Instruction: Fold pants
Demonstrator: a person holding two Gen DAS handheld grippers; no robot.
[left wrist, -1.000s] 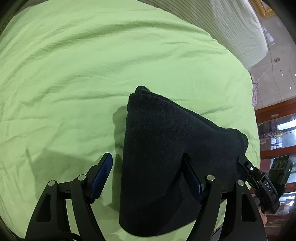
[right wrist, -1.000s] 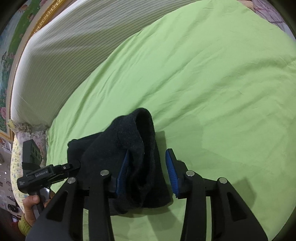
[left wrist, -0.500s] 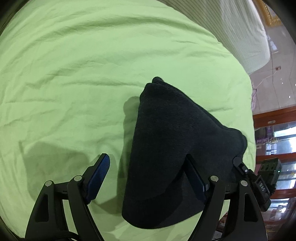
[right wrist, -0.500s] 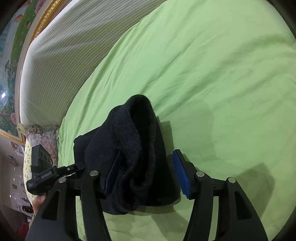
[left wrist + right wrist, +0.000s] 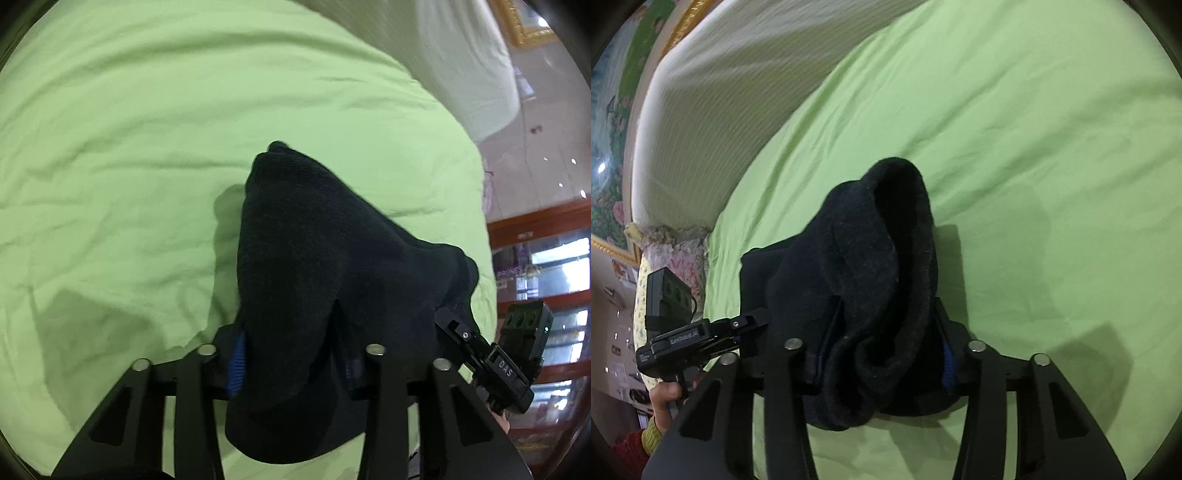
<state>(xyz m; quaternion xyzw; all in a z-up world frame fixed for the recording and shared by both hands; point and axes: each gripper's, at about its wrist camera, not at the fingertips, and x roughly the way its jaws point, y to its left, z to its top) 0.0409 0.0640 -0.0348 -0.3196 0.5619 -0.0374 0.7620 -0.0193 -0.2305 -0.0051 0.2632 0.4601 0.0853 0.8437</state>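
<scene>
The black pants (image 5: 317, 266) lie bunched on the green bedsheet (image 5: 129, 147). My left gripper (image 5: 291, 365) is shut on their near edge, the blue pads pressed into the cloth. In the right wrist view the pants (image 5: 871, 266) rise in a thick rolled fold, and my right gripper (image 5: 886, 354) is shut on their other end. The right gripper also shows in the left wrist view (image 5: 491, 362), and the left gripper in the right wrist view (image 5: 694, 336), each at an opposite side of the bundle.
A white striped headboard (image 5: 713, 96) runs along the far side of the bed. A floral pillow (image 5: 668, 258) sits at the bed's corner. Wooden shelving with glass (image 5: 546, 258) stands past the bed edge on the right.
Both grippers were open around the pants; both have closed on the fabric. The pants bundle has been drawn slightly closer to both cameras.
</scene>
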